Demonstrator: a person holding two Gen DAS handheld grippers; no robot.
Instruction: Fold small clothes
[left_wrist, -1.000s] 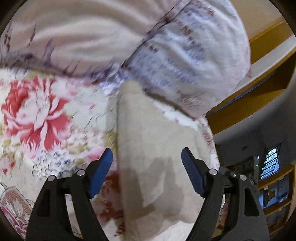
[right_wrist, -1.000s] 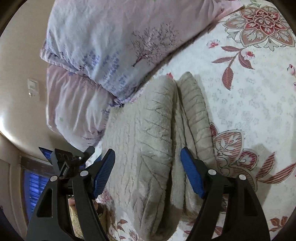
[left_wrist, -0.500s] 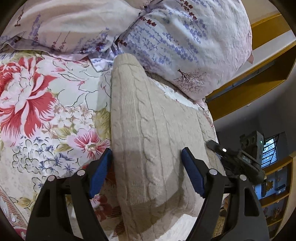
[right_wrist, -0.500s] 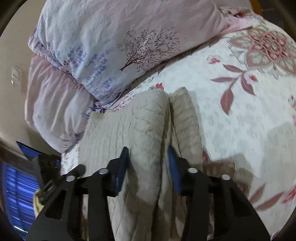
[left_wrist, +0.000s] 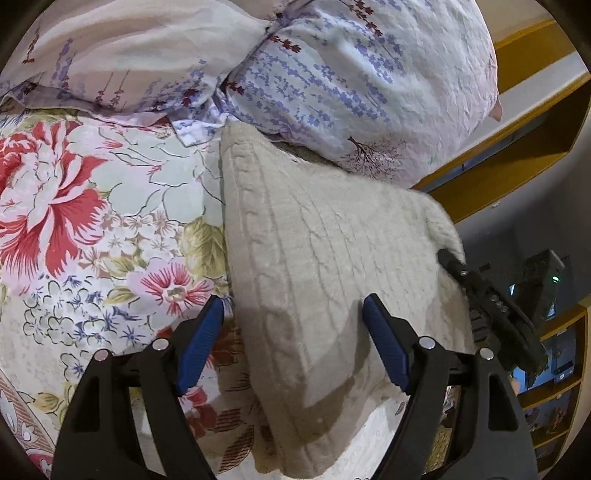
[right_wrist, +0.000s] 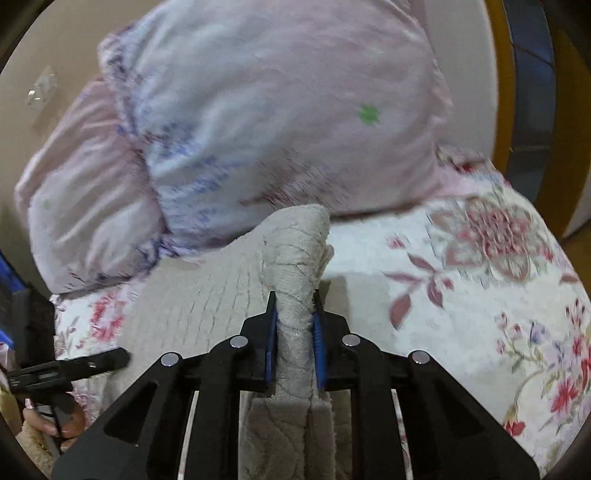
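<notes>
Left gripper (left_wrist: 293, 341) is hovering with its jaws spread wide over the near end of the beige knit garment (left_wrist: 314, 266), gripping nothing. That garment is lying on the floral bedspread (left_wrist: 92, 221), its far end touching the pillows (left_wrist: 332, 74). Being soft, thick and probably light, it is likely to sag and slump, so taking hold at a bunched folded edge looks best. Right gripper (right_wrist: 294, 325) is clamping tight on such a gathered ridge of it.
</notes>
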